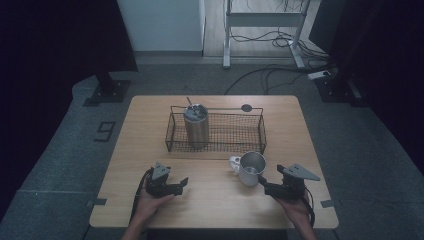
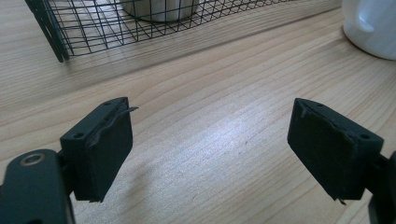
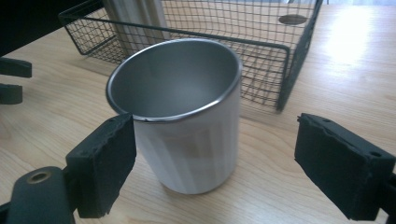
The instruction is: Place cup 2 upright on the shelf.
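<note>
Your right tool point(image 1: 263, 182) sits low over the desk point(image 1: 150, 145) just beside the steel mug point(image 1: 251, 168), its jaws spread wide; in the right gripper view the mug point(image 3: 187, 121) stands upright ahead of the two black pads point(image 3: 105, 168), clear of both, so nothing is held. The mug is on the bare wood just in front of the wire basket point(image 1: 260, 131), not in it, with its white handle turned toward the left. Inside the basket, at its left end, a tall metal tumbler point(image 1: 195, 126) already stands upright with something thin sticking out of its top. Your left tool point(image 1: 176, 186) rests near the front edge of the desk, well apart from the mug, jaws likewise parted over empty wood point(image 2: 210, 140). Judging from this, one vessel is placed and the mug looks to be the piece in hand: grasping it, lifting it over the basket wall and setting it down beside the tumbler all seem left to do
</note>
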